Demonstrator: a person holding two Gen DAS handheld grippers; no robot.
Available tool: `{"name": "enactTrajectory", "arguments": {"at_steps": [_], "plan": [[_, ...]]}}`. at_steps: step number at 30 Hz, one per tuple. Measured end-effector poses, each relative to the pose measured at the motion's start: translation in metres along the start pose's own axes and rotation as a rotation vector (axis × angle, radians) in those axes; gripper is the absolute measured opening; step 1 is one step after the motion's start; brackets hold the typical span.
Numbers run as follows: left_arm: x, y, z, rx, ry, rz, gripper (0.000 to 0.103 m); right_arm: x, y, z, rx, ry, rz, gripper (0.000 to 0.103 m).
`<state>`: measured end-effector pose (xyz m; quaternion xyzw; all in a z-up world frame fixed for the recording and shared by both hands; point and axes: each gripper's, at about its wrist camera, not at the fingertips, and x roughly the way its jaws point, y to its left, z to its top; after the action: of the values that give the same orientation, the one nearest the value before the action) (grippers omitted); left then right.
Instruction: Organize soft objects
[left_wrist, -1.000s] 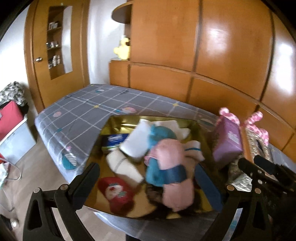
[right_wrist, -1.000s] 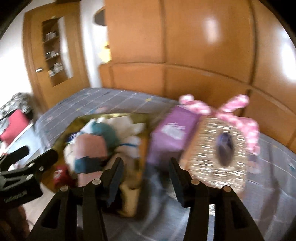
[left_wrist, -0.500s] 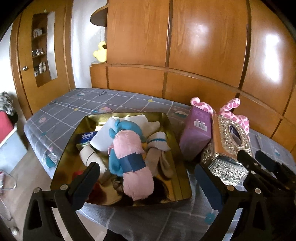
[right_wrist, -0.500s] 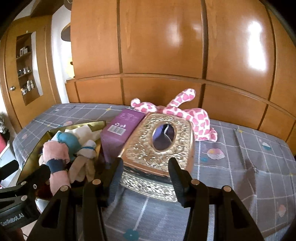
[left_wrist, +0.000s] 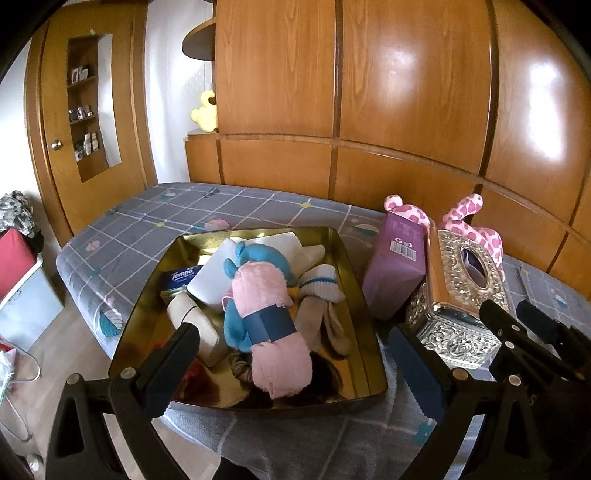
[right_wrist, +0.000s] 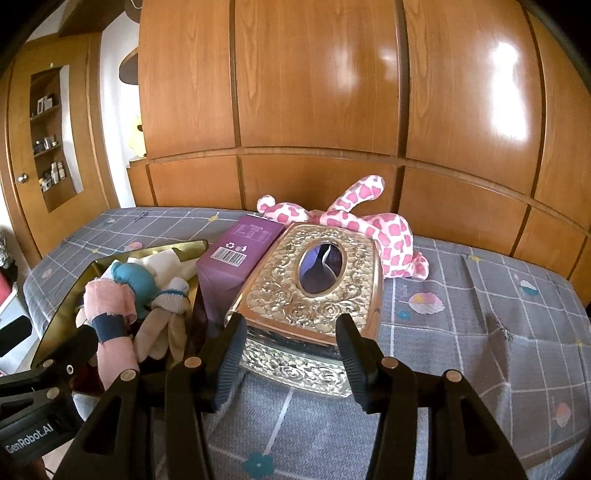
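The gold tray (left_wrist: 354, 266) on the bed already holds most soft things: a pink towel roll (left_wrist: 273, 332), a blue plush (left_wrist: 266, 258), socks (left_wrist: 321, 288) and a tissue pack (left_wrist: 183, 275). Right of the tray, past a purple box (right_wrist: 236, 258) and an ornate tissue box (right_wrist: 310, 295), the pink spotted plush (right_wrist: 384, 232) lies loose, probably next. The left gripper (left_wrist: 291, 350) and the right gripper (right_wrist: 291, 347) both stand wide and empty.

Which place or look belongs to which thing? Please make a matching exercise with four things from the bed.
Things:
1. pink rolled towel
2. purple box
3. spotted plush toy
4. ornate tissue box

Descriptions:
A. lying behind the metallic box, near the wooden wall
B. inside the gold tray
C. has an oval opening on top
D. standing between the tray and the metallic box

Pairs: 1-B, 2-D, 3-A, 4-C
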<state>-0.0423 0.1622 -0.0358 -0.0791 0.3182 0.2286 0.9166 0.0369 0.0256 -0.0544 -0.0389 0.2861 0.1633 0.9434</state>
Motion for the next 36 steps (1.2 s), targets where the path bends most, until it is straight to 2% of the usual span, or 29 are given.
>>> {"name": "enactTrajectory", "arguments": {"at_steps": [36], "plan": [[0.0077,0.0022,-0.0016,0.001,0.035,-0.001,0.103,0.0074,0.0054,-0.0035,-0.011,0.014,0.001,0.051]]}}
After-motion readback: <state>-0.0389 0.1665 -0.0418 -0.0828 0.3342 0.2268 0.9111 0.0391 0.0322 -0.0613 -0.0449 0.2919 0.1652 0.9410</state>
